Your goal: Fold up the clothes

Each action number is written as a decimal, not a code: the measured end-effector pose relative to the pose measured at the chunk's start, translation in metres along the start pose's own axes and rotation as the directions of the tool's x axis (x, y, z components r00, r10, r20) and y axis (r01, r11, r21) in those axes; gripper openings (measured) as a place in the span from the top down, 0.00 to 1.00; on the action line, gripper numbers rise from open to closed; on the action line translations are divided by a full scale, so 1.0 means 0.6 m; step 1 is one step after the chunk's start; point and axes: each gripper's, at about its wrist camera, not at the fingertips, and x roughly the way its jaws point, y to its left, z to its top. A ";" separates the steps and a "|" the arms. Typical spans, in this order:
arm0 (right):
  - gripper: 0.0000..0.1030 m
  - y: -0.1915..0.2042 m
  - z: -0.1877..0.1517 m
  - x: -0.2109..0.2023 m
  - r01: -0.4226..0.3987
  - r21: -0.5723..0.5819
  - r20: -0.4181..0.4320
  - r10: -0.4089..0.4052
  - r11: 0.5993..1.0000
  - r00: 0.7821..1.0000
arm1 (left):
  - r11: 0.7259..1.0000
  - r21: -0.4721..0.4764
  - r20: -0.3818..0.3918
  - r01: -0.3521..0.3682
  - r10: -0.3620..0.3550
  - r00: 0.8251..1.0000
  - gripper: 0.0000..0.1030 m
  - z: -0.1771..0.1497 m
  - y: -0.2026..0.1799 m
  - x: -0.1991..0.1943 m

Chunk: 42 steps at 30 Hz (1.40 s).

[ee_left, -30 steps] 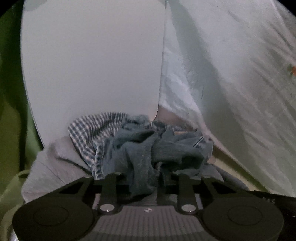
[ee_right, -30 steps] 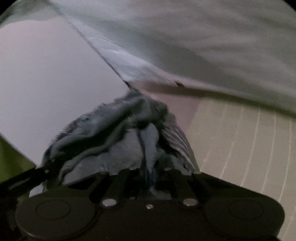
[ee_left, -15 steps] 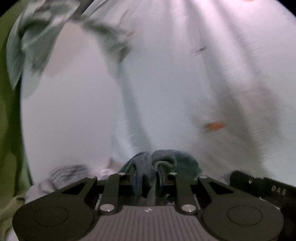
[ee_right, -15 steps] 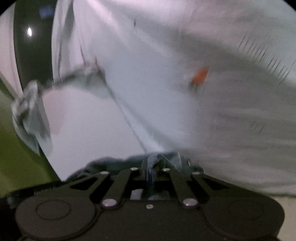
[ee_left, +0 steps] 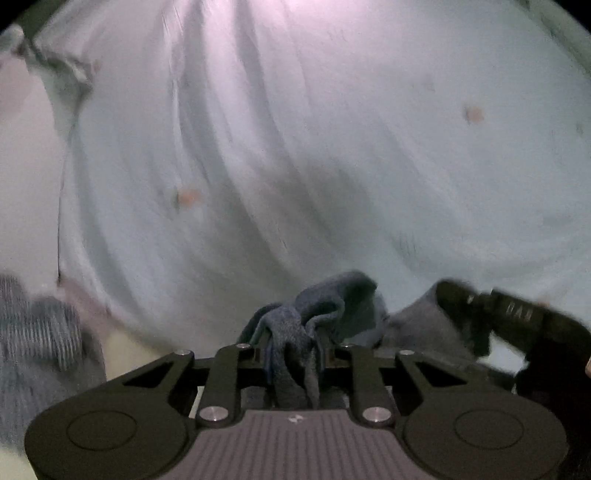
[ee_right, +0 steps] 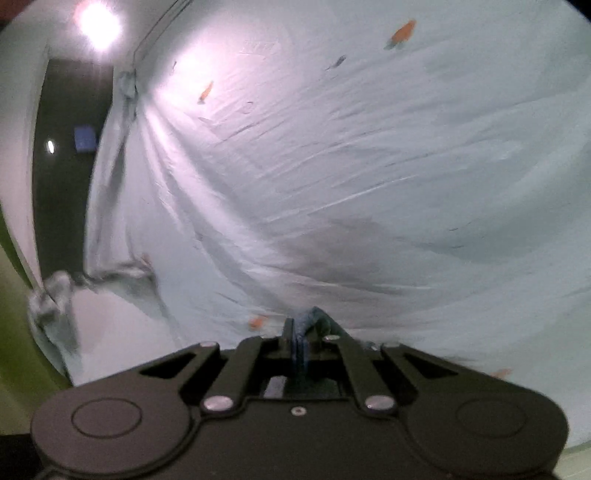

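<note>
Left wrist view: left gripper (ee_left: 295, 354) pinched on a blue-grey knit garment (ee_left: 314, 314), right gripper (ee_right: 301, 350) likewise pinched on it; garment lifted, seemingly for spreading flat next.

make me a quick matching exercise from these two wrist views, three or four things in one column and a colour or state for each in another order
Things:
1. left gripper
2. hanging sheet
3. striped garment
4. ceiling light

States:
A. pale with small orange marks
B. glowing at the right wrist view's top left
C. shut on the blue-grey garment
D. blurred, at the left wrist view's lower left edge

Pairs: 1-C, 2-A, 3-D, 4-B
</note>
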 end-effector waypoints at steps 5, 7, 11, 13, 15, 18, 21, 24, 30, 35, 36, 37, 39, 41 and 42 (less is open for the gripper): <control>0.79 -0.118 -0.070 -0.067 0.184 -0.005 -0.153 -0.182 0.983 0.971 | 0.991 0.062 -0.306 -0.119 0.133 0.943 0.71 -0.175 -0.018 0.022; 0.78 -0.164 -0.099 -0.095 0.247 0.007 -0.208 -0.240 0.969 0.948 | 0.984 0.073 -0.380 -0.161 0.176 0.908 0.66 -0.226 -0.011 0.015; 0.63 -0.246 -0.168 -0.152 0.328 0.143 -0.294 -0.276 0.934 0.915 | 0.973 0.036 -0.445 -0.230 0.222 0.868 0.53 -0.268 0.018 -0.005; 0.61 -0.280 -0.196 -0.177 0.367 0.190 -0.327 -0.294 0.910 0.898 | 0.966 0.041 -0.455 -0.254 0.244 0.856 0.50 -0.274 0.022 0.003; 0.57 -0.294 -0.204 -0.186 0.396 0.194 -0.325 -0.322 0.897 0.889 | 0.964 0.040 -0.453 -0.264 0.252 0.855 0.46 -0.272 0.024 0.017; 0.50 -0.315 -0.211 -0.193 0.418 0.217 -0.325 -0.339 0.882 0.883 | 0.965 0.053 -0.451 -0.258 0.254 0.856 0.39 -0.269 0.008 0.029; 0.43 -0.337 -0.222 -0.201 0.435 0.239 -0.328 -0.349 0.868 0.878 | 0.969 0.077 -0.447 -0.236 0.245 0.860 0.32 -0.267 -0.008 0.042; 0.37 -0.362 -0.233 -0.200 0.447 0.288 -0.343 -0.345 0.847 0.874 | 0.963 0.107 -0.461 -0.249 0.270 0.846 0.29 -0.269 0.001 0.081; 0.30 -0.398 -0.261 -0.148 0.460 0.357 -0.389 -0.318 0.813 0.864 | 0.942 0.118 -0.533 -0.315 0.328 0.780 0.28 -0.290 0.055 0.176; 0.28 -0.439 -0.287 -0.090 0.483 0.434 -0.444 -0.286 0.760 0.849 | 0.936 0.041 -0.630 -0.350 0.296 0.718 0.28 -0.309 0.102 0.244; 0.28 -0.445 -0.290 -0.081 0.484 0.450 -0.456 -0.273 0.751 0.847 | 0.939 0.039 -0.640 -0.341 0.286 0.713 0.28 -0.312 0.103 0.251; 0.28 -0.450 -0.291 -0.073 0.483 0.462 -0.465 -0.261 0.744 0.846 | 0.942 0.038 -0.650 -0.333 0.276 0.708 0.28 -0.315 0.103 0.257; 0.29 -0.458 -0.296 -0.063 0.466 0.481 -0.475 -0.226 0.743 0.851 | 0.947 0.039 -0.664 -0.319 0.263 0.700 0.30 -0.323 0.103 0.267; 0.58 -0.465 -0.298 -0.058 0.432 0.491 -0.466 -0.191 0.756 0.864 | 0.941 0.029 -0.667 -0.336 0.269 0.694 0.35 -0.332 0.107 0.272; 0.68 -0.468 -0.295 -0.056 0.416 0.494 -0.455 -0.181 0.763 0.872 | 0.935 0.032 -0.673 -0.353 0.281 0.684 0.35 -0.334 0.107 0.275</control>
